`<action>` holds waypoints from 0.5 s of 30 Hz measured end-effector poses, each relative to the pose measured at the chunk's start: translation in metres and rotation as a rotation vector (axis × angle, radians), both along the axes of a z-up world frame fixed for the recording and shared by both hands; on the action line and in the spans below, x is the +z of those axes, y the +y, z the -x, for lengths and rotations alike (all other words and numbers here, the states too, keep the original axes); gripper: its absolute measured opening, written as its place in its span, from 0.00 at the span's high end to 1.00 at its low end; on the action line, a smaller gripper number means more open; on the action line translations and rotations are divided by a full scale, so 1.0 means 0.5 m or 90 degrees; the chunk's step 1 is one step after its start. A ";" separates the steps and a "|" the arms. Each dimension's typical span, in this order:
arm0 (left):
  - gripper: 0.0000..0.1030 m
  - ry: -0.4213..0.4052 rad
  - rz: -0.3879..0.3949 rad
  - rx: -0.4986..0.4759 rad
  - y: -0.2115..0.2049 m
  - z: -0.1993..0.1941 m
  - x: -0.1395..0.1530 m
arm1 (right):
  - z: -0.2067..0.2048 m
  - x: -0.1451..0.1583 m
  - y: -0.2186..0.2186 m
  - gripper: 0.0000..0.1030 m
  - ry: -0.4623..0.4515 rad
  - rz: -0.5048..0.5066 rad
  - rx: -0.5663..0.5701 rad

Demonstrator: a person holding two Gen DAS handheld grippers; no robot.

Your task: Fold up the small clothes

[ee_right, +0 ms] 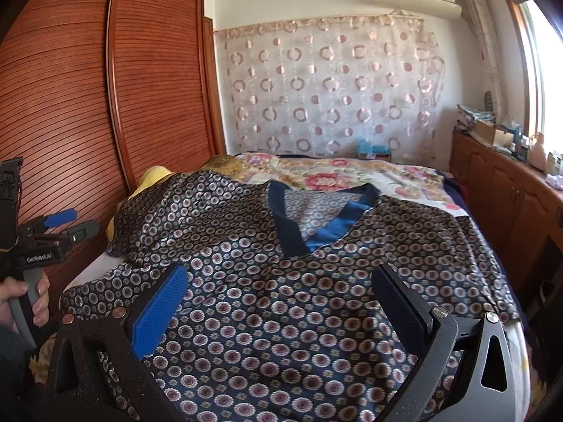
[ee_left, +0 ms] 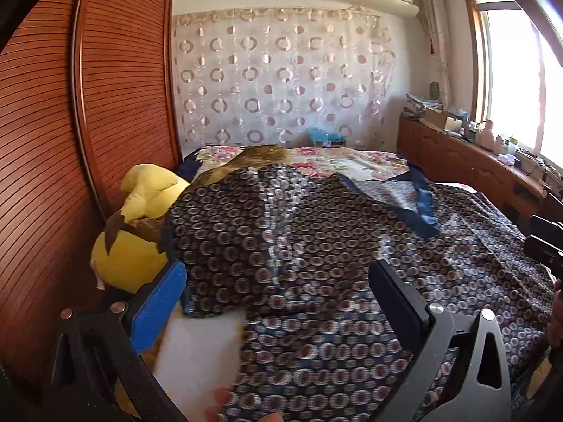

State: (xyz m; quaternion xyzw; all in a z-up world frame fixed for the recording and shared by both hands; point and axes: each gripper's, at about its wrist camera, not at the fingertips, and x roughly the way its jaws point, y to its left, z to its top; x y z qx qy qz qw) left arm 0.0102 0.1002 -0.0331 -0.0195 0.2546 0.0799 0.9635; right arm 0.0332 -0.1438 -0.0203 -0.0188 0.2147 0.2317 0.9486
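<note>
A dark satin shirt (ee_right: 281, 299) with a ring-and-flower print and a blue collar (ee_right: 292, 225) lies spread face up across the bed. In the left wrist view the shirt (ee_left: 281, 228) has one sleeve draped up over a yellow plush toy (ee_left: 133, 246). My left gripper (ee_left: 278, 281) hovers open over that sleeve side, with nothing between its blue and black pads. My right gripper (ee_right: 281, 281) stands open above the shirt's lower front, also holding nothing. The left gripper (ee_right: 86, 221) also shows at the far left of the right wrist view, held by a hand (ee_right: 21, 299).
A floral sheet (ee_right: 316, 172) covers the bed's far end. A slatted wooden wardrobe (ee_left: 70, 140) runs close along the left. A low wooden cabinet (ee_right: 510, 193) with bottles and boxes lines the right under the window. Bare white mattress (ee_left: 197, 351) shows below the sleeve.
</note>
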 end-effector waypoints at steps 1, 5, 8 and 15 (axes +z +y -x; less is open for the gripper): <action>0.00 0.002 0.002 0.002 0.013 -0.002 -0.003 | -0.001 -0.001 0.004 0.00 0.002 0.004 0.007; 0.00 0.015 0.015 0.001 0.070 -0.008 -0.018 | -0.014 0.001 0.023 0.00 0.014 0.020 0.036; 0.00 0.028 0.023 0.006 0.111 -0.019 -0.029 | -0.022 0.005 0.045 0.01 0.022 0.032 0.062; 0.06 0.077 0.081 -0.008 0.202 -0.074 -0.063 | -0.040 0.013 0.067 0.01 0.040 0.041 0.103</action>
